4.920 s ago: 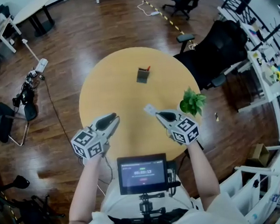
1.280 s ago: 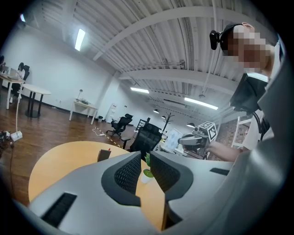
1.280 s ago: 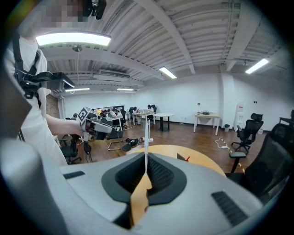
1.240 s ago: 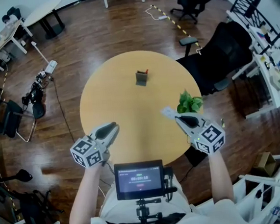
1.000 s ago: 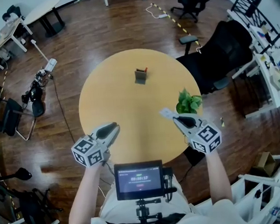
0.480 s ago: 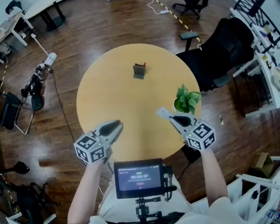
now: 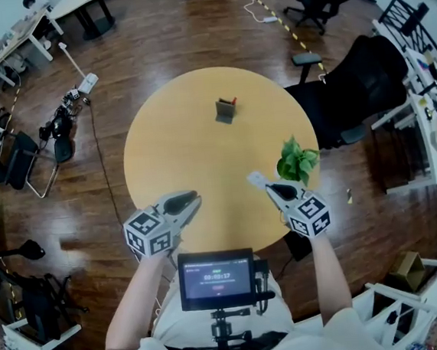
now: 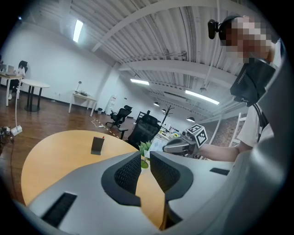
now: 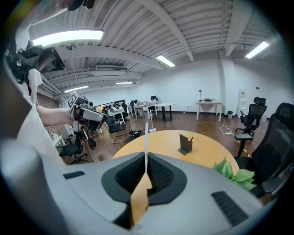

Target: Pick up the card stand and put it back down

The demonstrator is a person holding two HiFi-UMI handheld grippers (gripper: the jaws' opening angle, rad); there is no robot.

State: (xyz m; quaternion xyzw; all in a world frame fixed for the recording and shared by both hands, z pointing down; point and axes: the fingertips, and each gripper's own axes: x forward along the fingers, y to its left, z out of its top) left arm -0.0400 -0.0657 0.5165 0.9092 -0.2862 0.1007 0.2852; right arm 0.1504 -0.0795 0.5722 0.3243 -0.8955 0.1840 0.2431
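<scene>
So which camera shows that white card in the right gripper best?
The head view: the white card lies flat-on, sticking out of the right gripper. The right gripper view sees it edge-on, a thin line pinched between the jaws. The left gripper view catches only a pale patch of it.

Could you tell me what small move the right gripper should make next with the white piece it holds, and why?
Probably lower it onto the table. The right gripper is shut on the thin white piece, which hangs over bare tabletop beside the plant. Open the jaws only once the piece rests on the table.
</scene>
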